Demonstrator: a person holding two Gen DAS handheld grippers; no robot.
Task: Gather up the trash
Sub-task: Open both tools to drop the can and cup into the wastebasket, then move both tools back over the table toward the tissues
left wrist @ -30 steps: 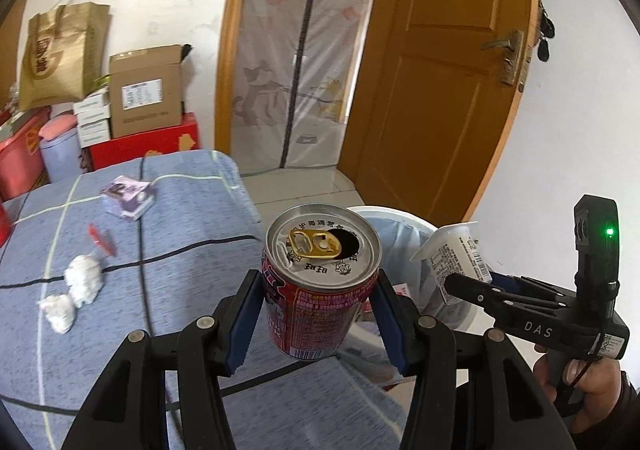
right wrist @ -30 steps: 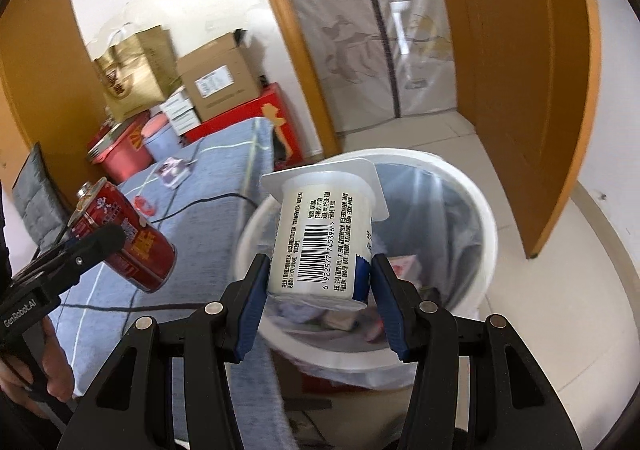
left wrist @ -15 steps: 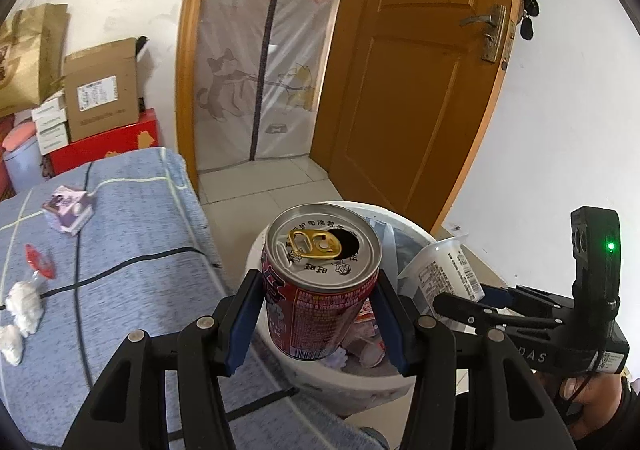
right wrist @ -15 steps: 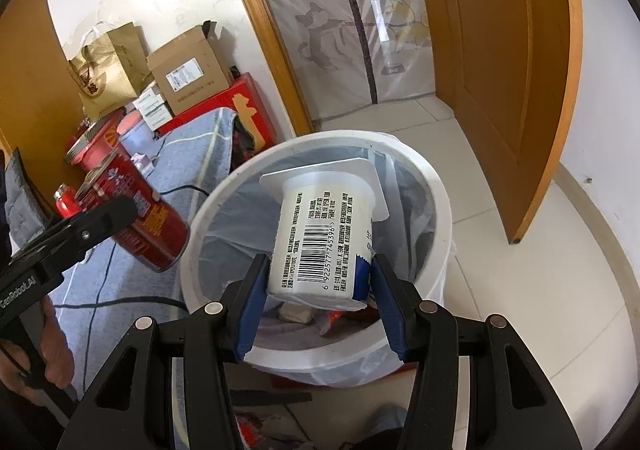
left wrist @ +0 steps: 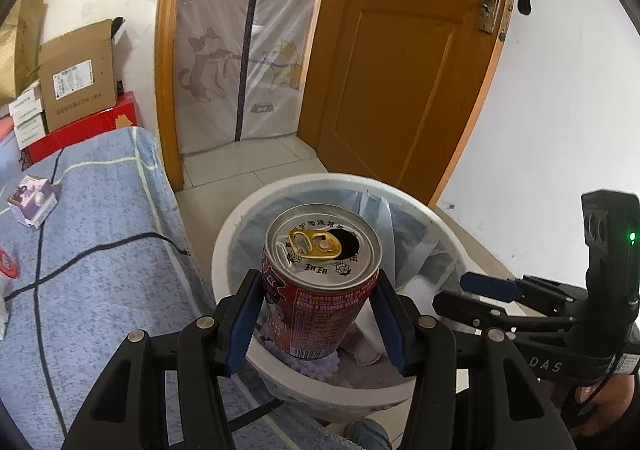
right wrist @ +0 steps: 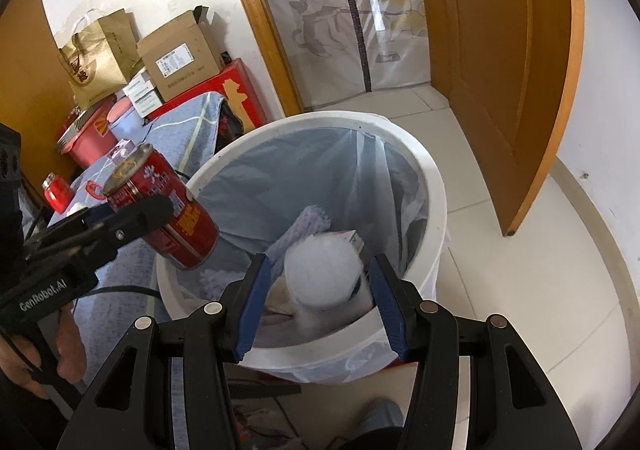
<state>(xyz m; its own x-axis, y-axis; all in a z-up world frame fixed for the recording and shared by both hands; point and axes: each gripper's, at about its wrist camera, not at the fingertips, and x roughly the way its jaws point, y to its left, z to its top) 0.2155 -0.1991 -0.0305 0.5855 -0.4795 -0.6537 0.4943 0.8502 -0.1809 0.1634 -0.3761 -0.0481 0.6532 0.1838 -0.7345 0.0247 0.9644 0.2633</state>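
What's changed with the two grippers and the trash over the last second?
The right gripper let go of the white yogurt cup, now lying blurred inside the white lined trash bin. The left gripper carried the red drink can from over the bed to above the bin, still gripping it.

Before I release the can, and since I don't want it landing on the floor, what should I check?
1. Grip on the can: ok. The left gripper has its pads on both sides of the red can.
2. Can over the opening: cannot tell. The left wrist view shows it above the liner. The right wrist view shows it near the rim of the bin.
3. Right gripper out of the way: ok. It is open and empty.
4. White cup in the bin: ok.
5. Room in the bin: ok. The trash sits below the rim.
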